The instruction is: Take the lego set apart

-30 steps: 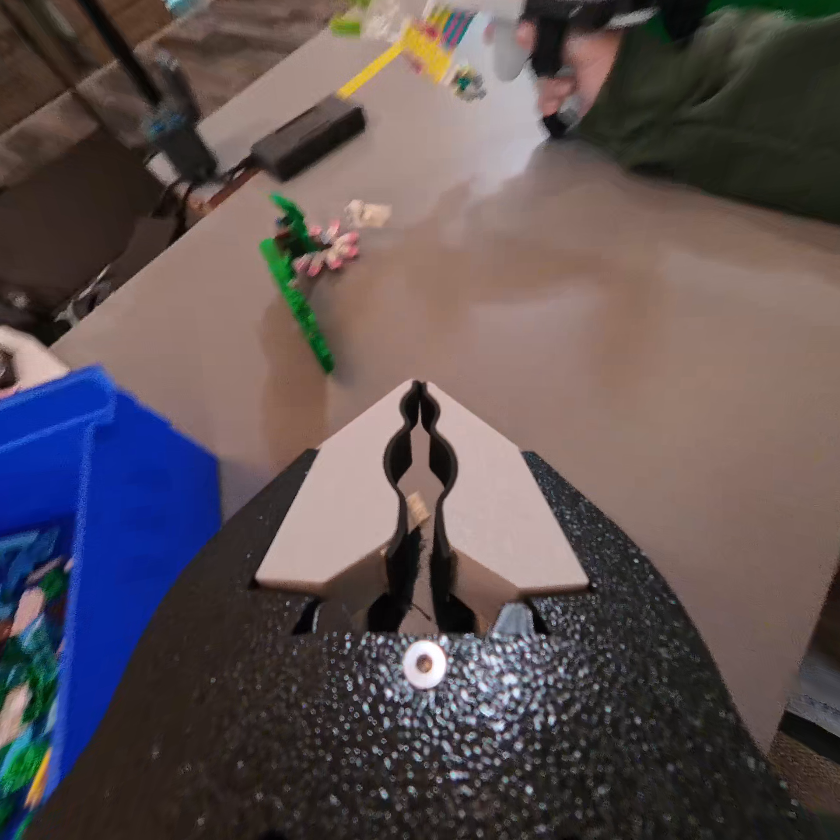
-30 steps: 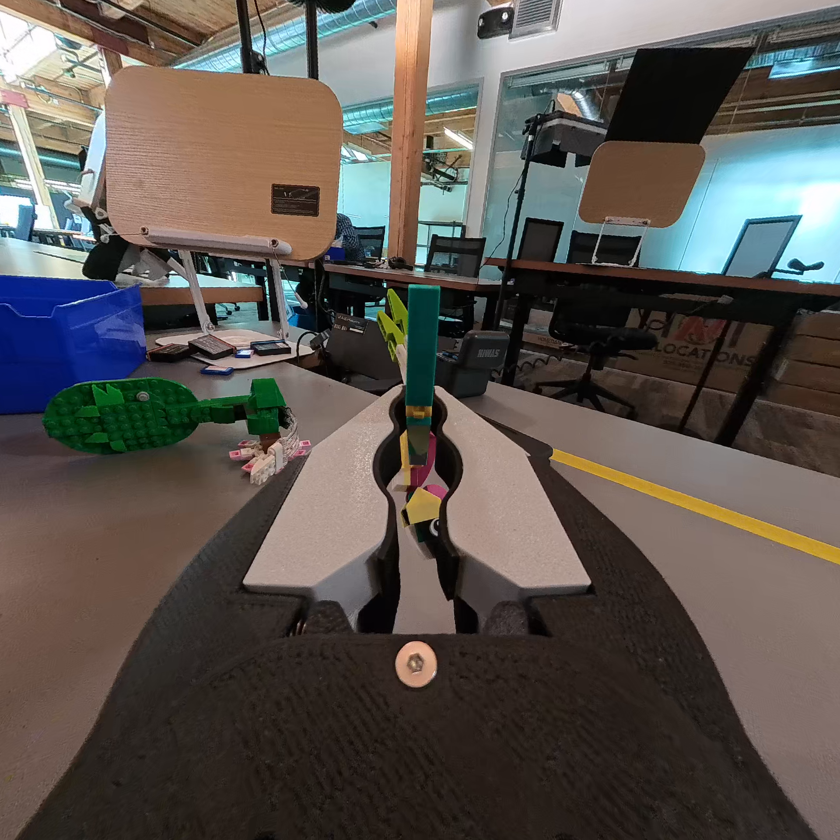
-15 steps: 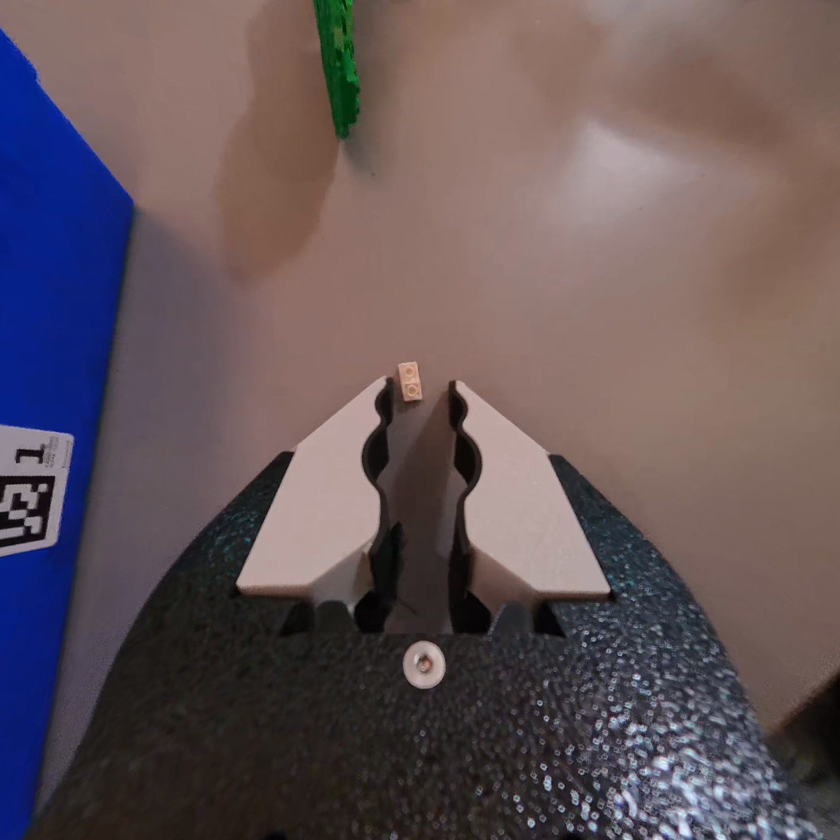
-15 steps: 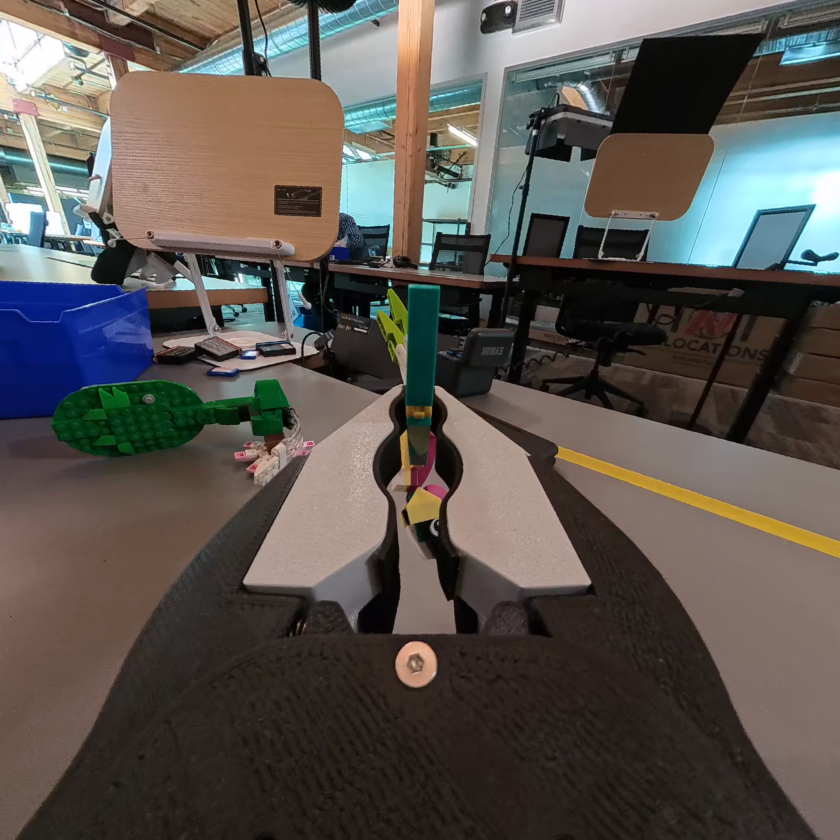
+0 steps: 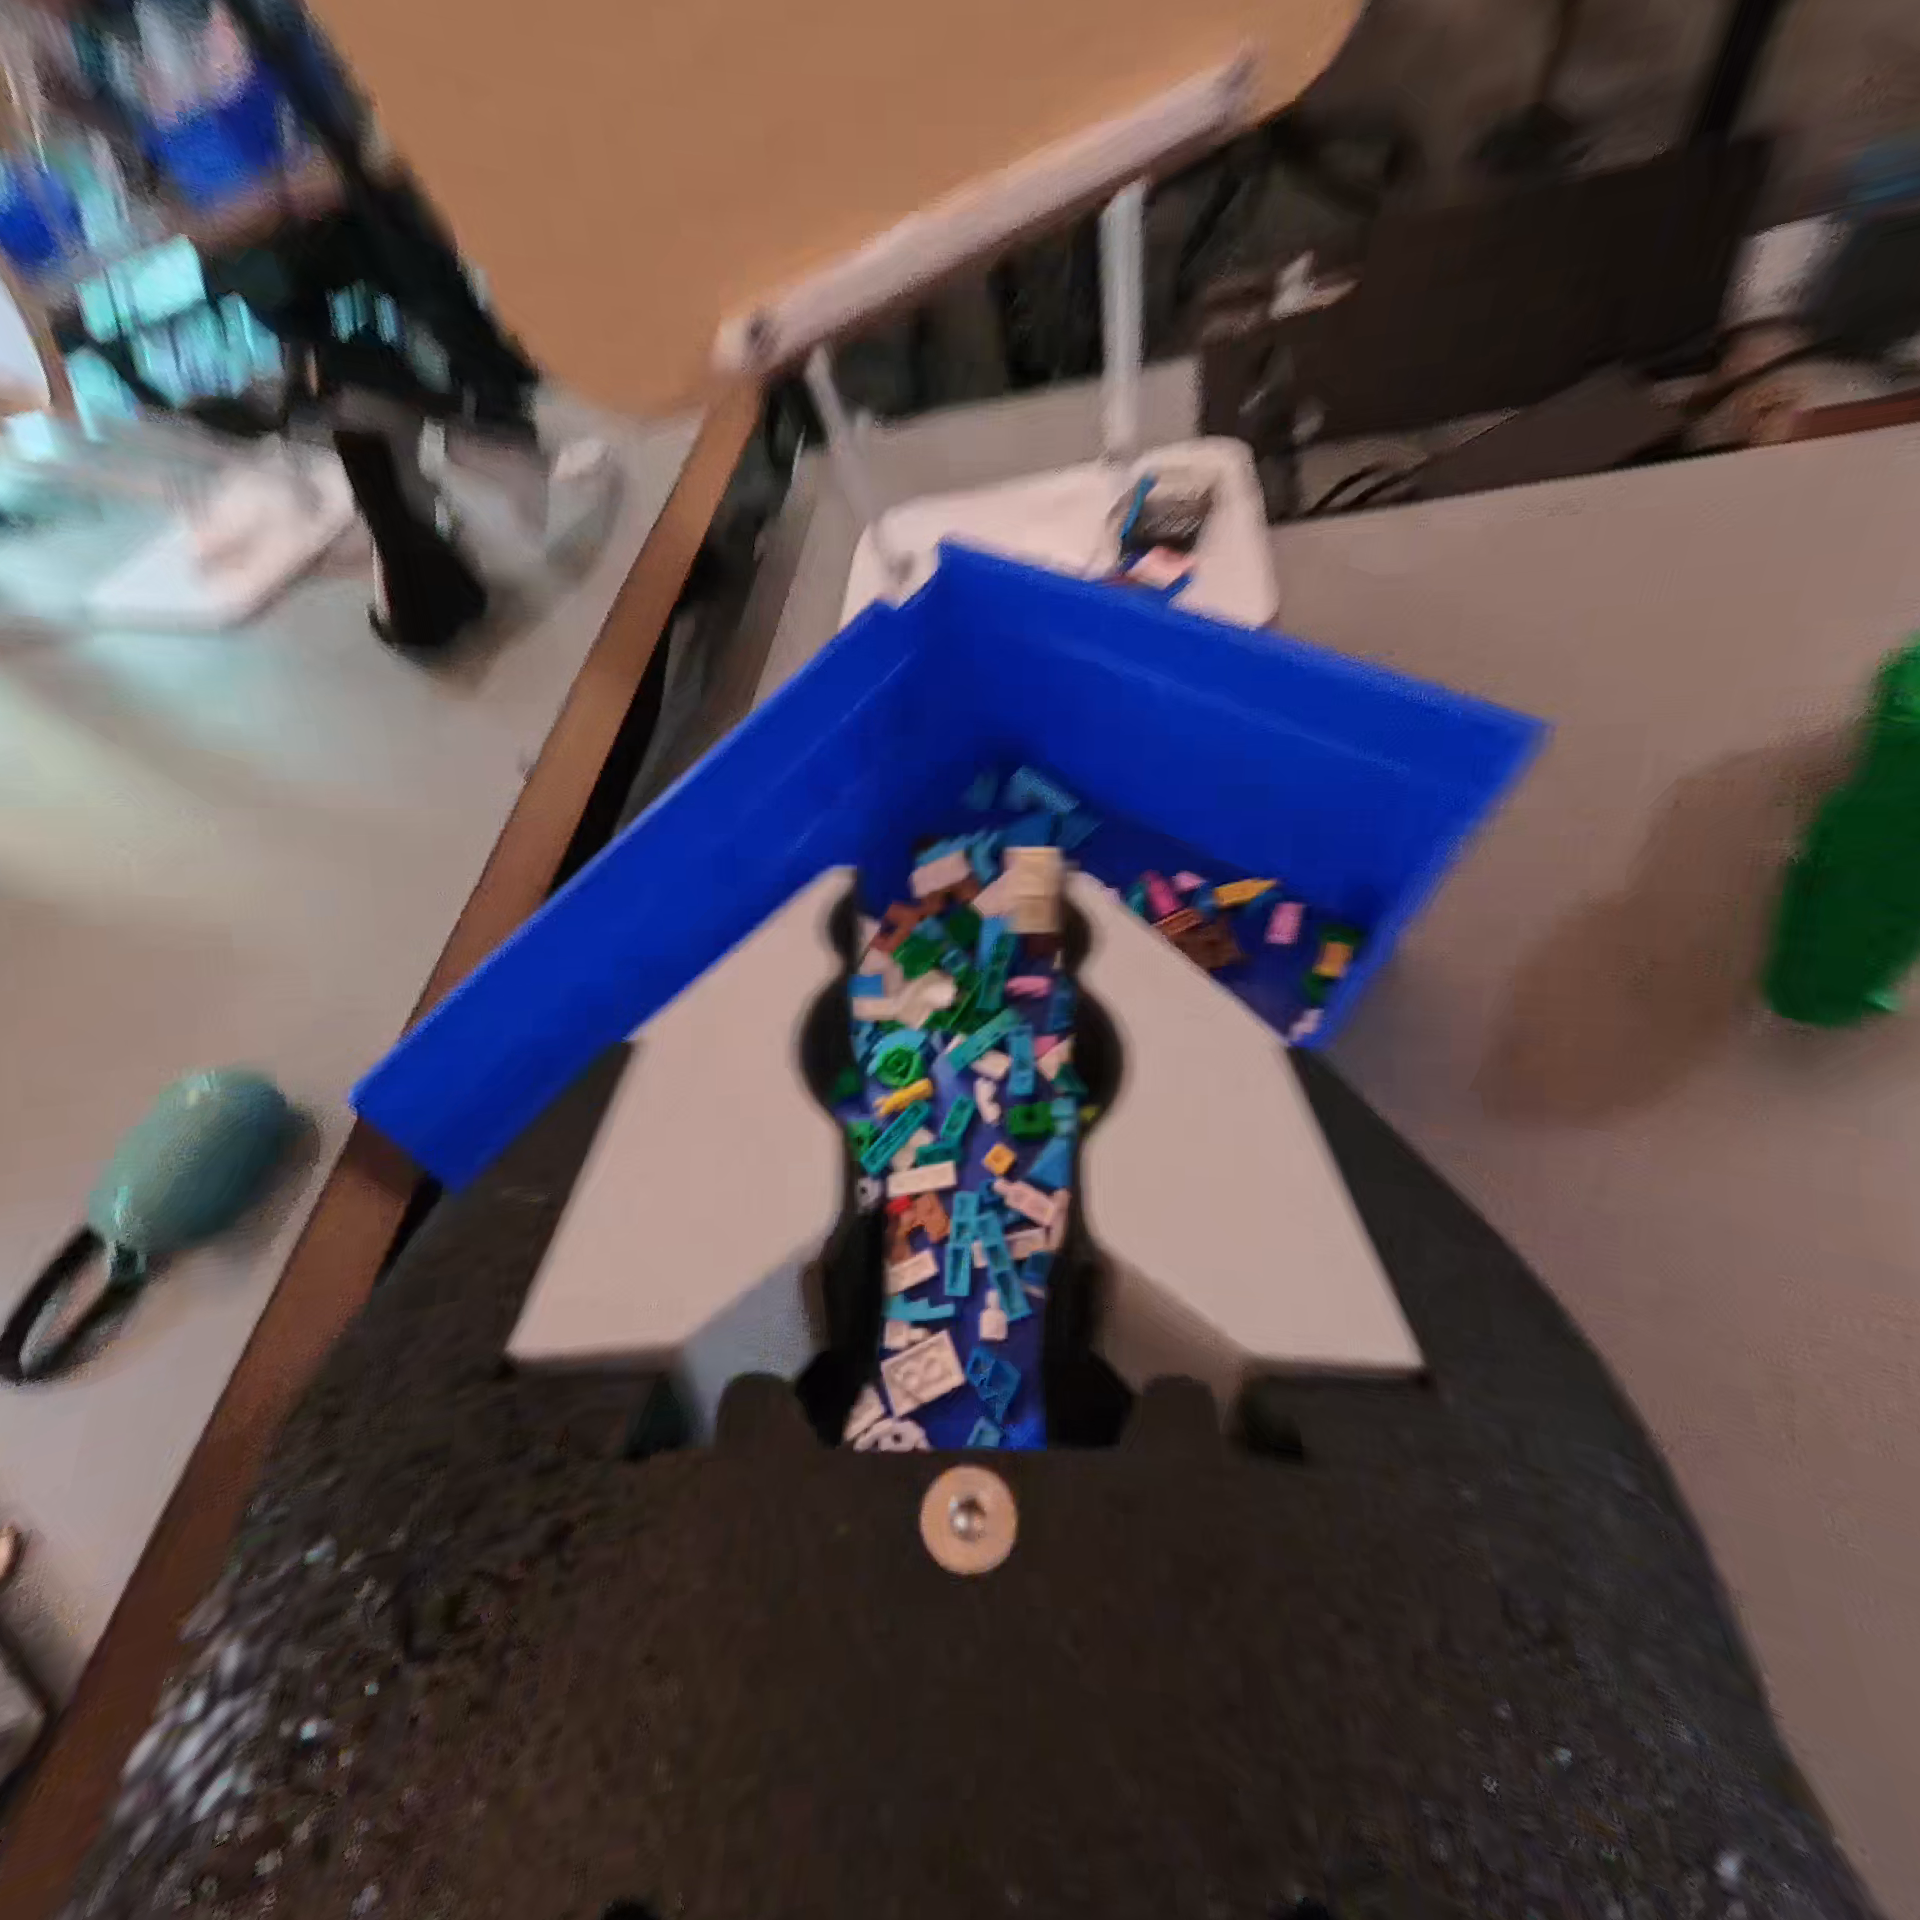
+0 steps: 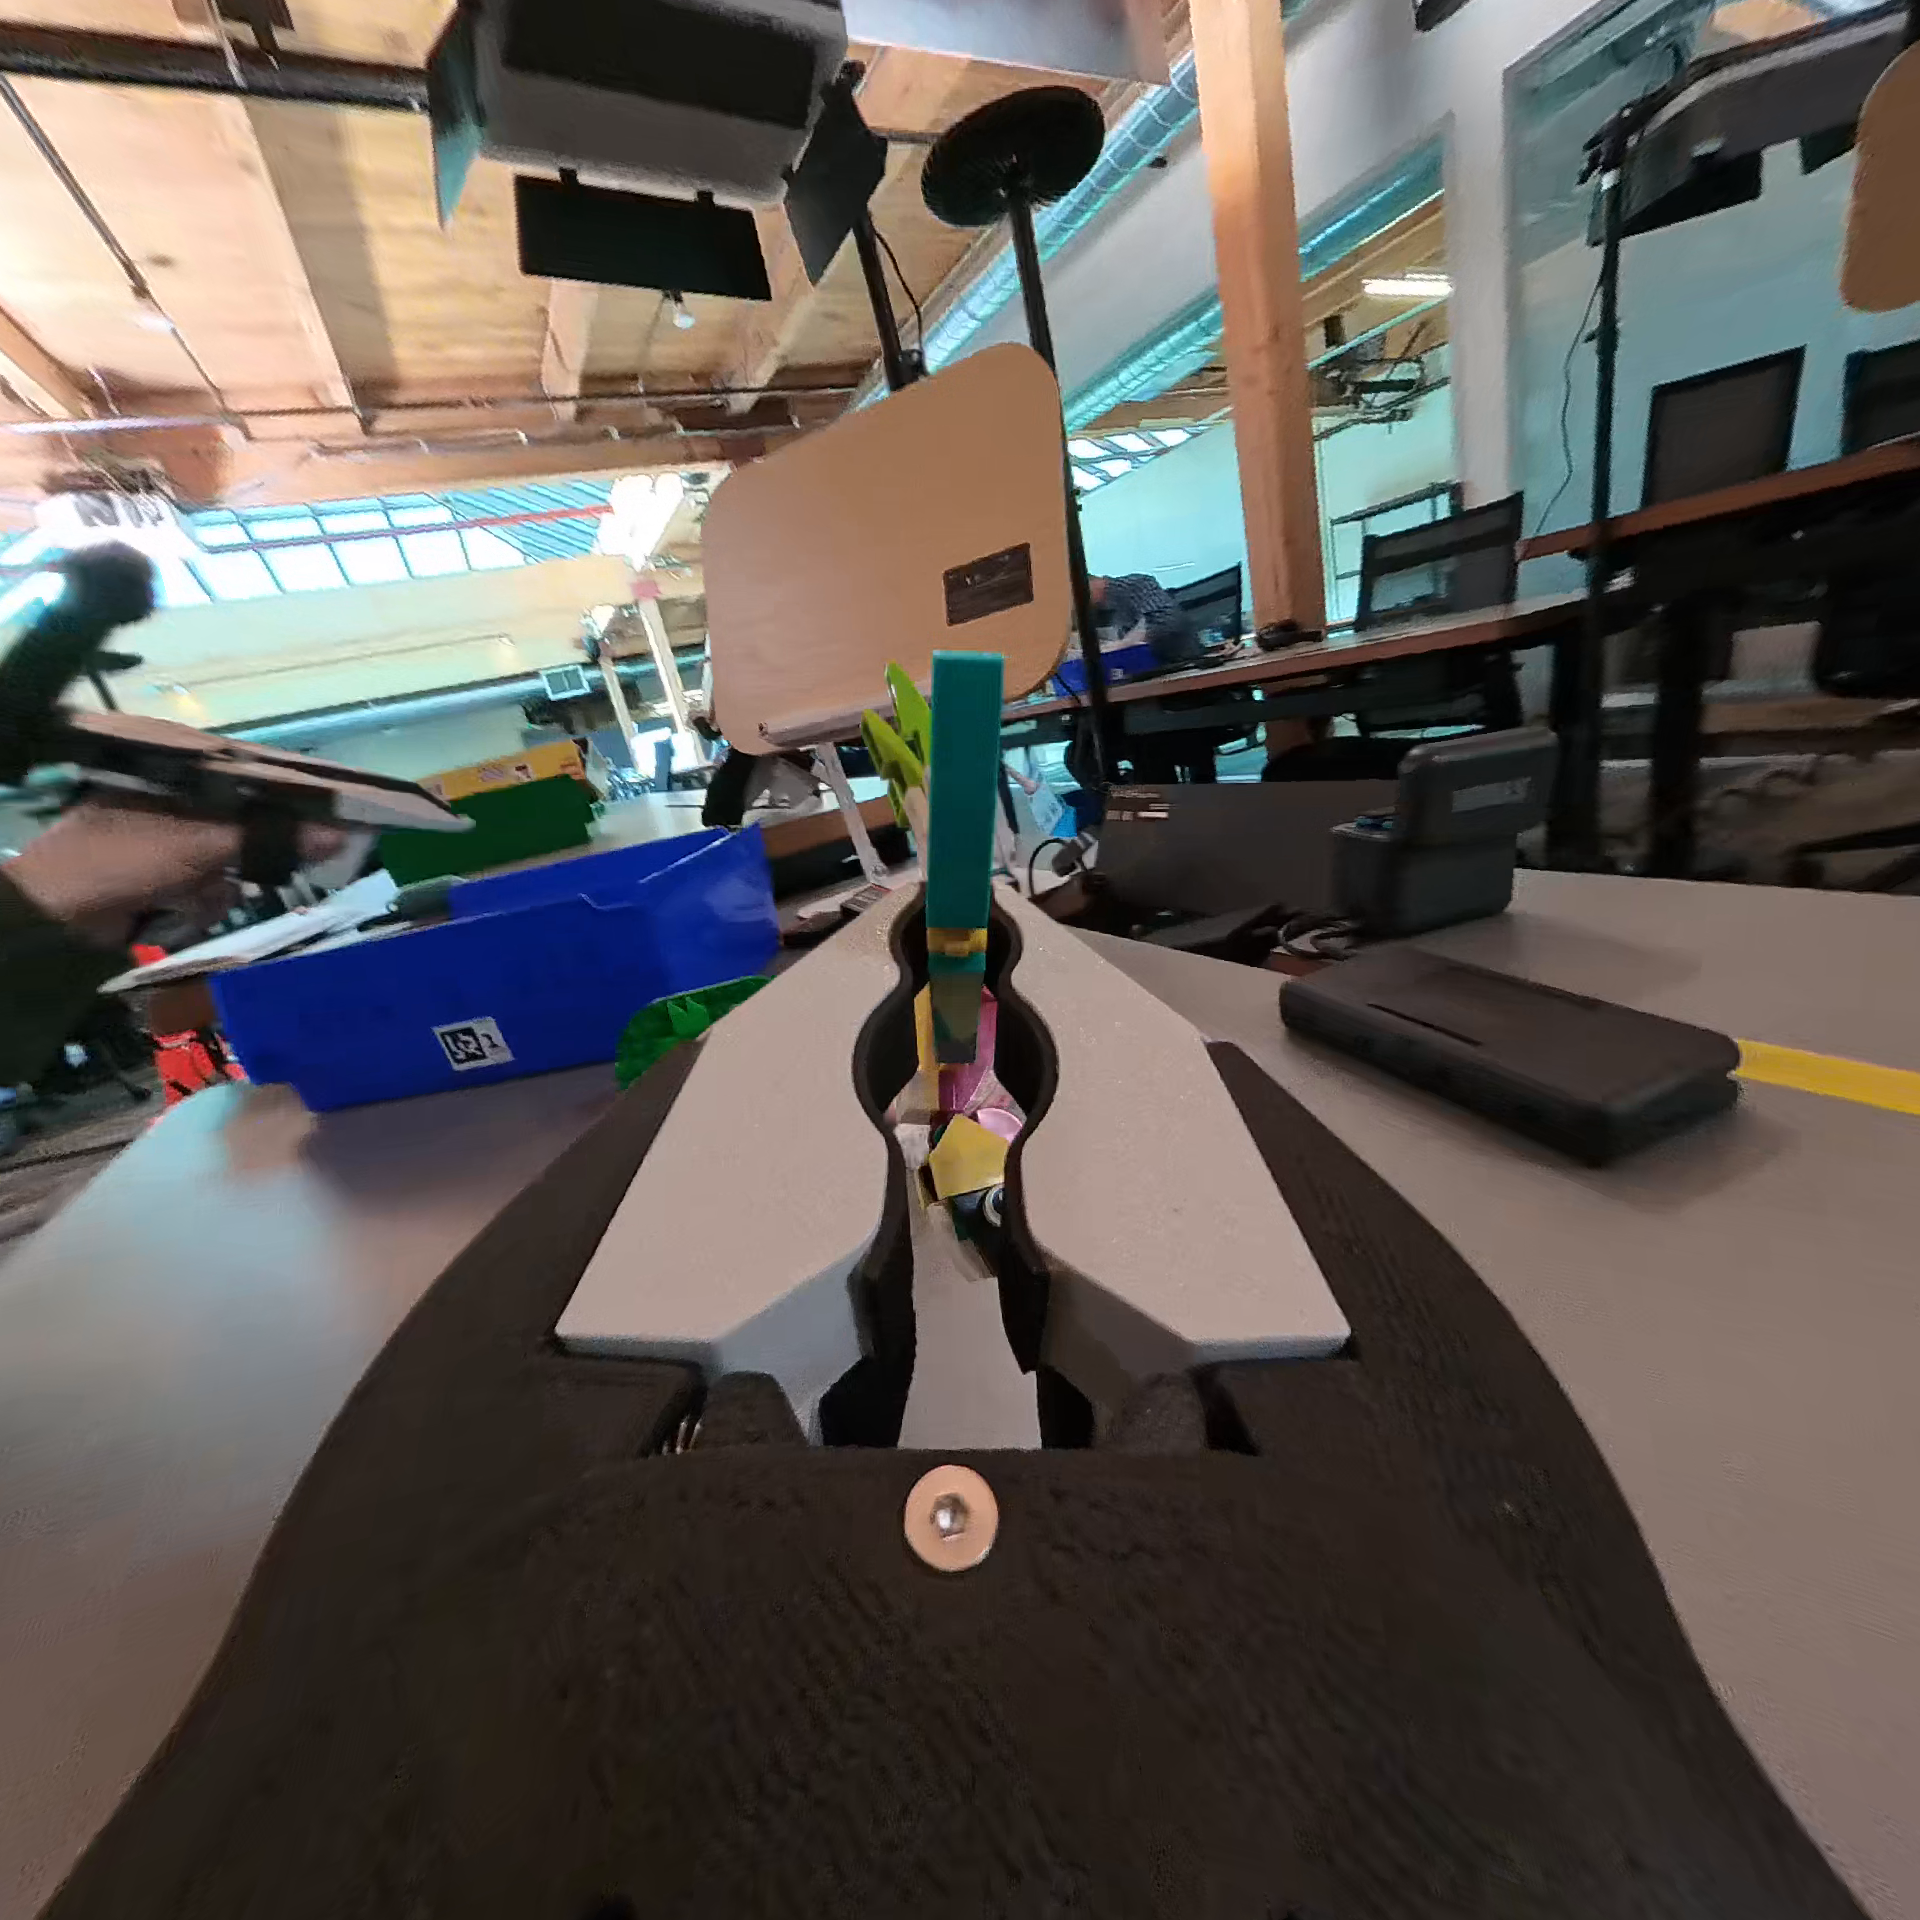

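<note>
My left gripper [image 5: 966, 883] is open and hangs over the blue bin [image 5: 1195, 707], which holds many loose lego pieces. A small tan brick [image 5: 1029, 883] shows between its fingertips, not clamped; I cannot tell whether it is falling or lying in the bin. My right gripper [image 6: 961, 904] is shut on a lego assembly [image 6: 961, 790] with a teal plate standing up and yellow and pink parts deeper between the jaws. A green leaf-shaped lego piece [image 5: 1849, 883] lies on the table right of the bin; it also shows in the right wrist view [image 6: 686, 1023].
The bin [image 6: 499, 977] sits at the table's left edge [image 5: 468, 935]. A black flat case [image 6: 1507, 1049], a yellow tape line [image 6: 1829, 1075] and a grey device [image 6: 1444, 831] lie to the right. A wooden board on a stand [image 6: 883, 561] is behind the bin. The gap from one gripper's tips to the other's is roughly 45 cm. The left gripper is farther from the grey device [image 6: 1444, 831], some 50 cm, than the right, some 30 cm.
My left gripper opened, then swung from the table to above the blue bin. My right gripper has tilted upward and turned, still holding the assembly.
</note>
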Demonstrator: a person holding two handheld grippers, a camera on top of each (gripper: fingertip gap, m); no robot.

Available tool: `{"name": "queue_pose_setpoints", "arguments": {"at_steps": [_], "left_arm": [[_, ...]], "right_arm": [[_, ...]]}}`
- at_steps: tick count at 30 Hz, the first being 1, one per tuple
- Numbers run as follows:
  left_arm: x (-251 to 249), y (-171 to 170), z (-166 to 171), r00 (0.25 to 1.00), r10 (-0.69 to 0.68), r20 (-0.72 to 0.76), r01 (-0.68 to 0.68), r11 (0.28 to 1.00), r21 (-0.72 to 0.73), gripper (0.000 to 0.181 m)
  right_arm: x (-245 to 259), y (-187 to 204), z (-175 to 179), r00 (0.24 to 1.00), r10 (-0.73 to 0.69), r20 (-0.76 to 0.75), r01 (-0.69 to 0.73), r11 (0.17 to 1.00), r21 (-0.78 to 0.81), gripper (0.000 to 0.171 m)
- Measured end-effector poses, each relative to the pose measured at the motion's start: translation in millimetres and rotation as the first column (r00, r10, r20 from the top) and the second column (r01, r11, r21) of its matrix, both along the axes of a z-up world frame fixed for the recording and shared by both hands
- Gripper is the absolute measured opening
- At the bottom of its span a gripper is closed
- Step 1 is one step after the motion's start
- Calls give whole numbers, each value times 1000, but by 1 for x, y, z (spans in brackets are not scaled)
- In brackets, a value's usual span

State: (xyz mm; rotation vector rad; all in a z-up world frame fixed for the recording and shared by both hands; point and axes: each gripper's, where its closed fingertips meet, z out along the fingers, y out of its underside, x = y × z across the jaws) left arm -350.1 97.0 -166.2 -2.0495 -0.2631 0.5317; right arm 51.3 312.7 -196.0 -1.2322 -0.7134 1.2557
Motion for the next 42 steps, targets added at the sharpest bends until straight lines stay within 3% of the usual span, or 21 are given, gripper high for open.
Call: {"name": "queue_pose_setpoints", "arguments": {"at_steps": [1, 3, 6, 8, 10, 12, 14, 17, 19, 25, 27, 29, 31, 33, 34, 35, 37, 38, 39, 41, 42], "left_arm": [[-17, 2, -9, 997, 55, 59, -52, 998, -47, 64], [-37, 5, -20, 986, 120, 120, -109, 989, -97, 74], [-36, 11, -11, 988, 142, 68, -137, 988, -69, 90], [0, 26, 4, 999, 36, 32, -36, 999, 2, 101], [72, 54, 20, 979, -202, -28, 204, 974, 102, 88], [162, 77, 19, 877, -458, -147, 475, 872, 118, 74], [236, 93, -4, 723, -607, -329, 648, 761, 20, 60], [292, 116, -42, 488, -591, -643, 667, 727, -162, 55], [310, 129, -63, 402, -579, -709, 659, 721, -215, 54], [310, 136, -77, 419, -639, -644, 712, 672, -203, 30], [309, 136, -81, 400, -653, -643, 718, 660, -223, 12], [309, 137, -86, 372, -660, -652, 707, 657, -262, 8], [307, 138, -89, 364, -655, -662, 691, 667, -279, 10], [303, 139, -91, 366, -652, -664, 678, 675, -290, 26], [301, 139, -93, 363, -658, -660, 677, 673, -299, 23], [302, 139, -94, 356, -671, -650, 685, 660, -307, 7], [300, 140, -95, 361, -683, -635, 687, 655, -314, 6], [298, 141, -95, 363, -682, -634, 685, 657, -315, 6], [297, 142, -97, 362, -683, -634, 682, 658, -319, 6], [298, 143, -103, 342, -699, -629, 689, 641, -338, 6], [301, 144, -106, 331, -707, -625, 697, 629, -343, 6]], "right_arm": [[1, 0, 1, 1000, 10, -11, -10, 1000, -12, 6], [2, 2, 1, 1000, 14, -21, -15, 1000, -26, 5], [1, 2, 1, 1000, 11, -20, -12, 1000, -21, 5], [0, 1, 2, 1000, -1, -11, 1, 1000, 8, 5], [-2, -2, 4, 998, -56, 28, 53, 994, 100, 6], [-6, -8, 3, 977, -181, 116, 140, 944, 299, 5], [-17, -21, -1, 942, -275, 193, 151, 858, 490, 5], [-37, -46, -16, 881, -374, 290, 54, 687, 724, 6], [-46, -61, -25, 853, -415, 317, -26, 573, 819, 6], [-61, -90, -46, 820, -450, 352, -195, 358, 913, 6], [-64, -96, -49, 817, -458, 351, -225, 308, 924, 5], [-66, -97, -52, 807, -472, 355, -242, 283, 928, 5], [-66, -96, -54, 800, -482, 357, -248, 275, 929, 5], [-65, -96, -51, 804, -485, 345, -237, 271, 933, 5], [-64, -96, -52, 802, -485, 349, -242, 270, 932, 5], [-65, -96, -54, 798, -485, 356, -253, 267, 930, 5], [-66, -95, -56, 796, -485, 361, -258, 267, 928, 6], [-67, -93, -56, 794, -489, 360, -250, 277, 928, 12], [-68, -88, -59, 778, -504, 374, -252, 296, 922, 27], [-69, -71, -73, 704, -551, 448, -288, 355, 890, 50], [-69, -65, -77, 678, -572, 461, -293, 364, 884, 51]]}}
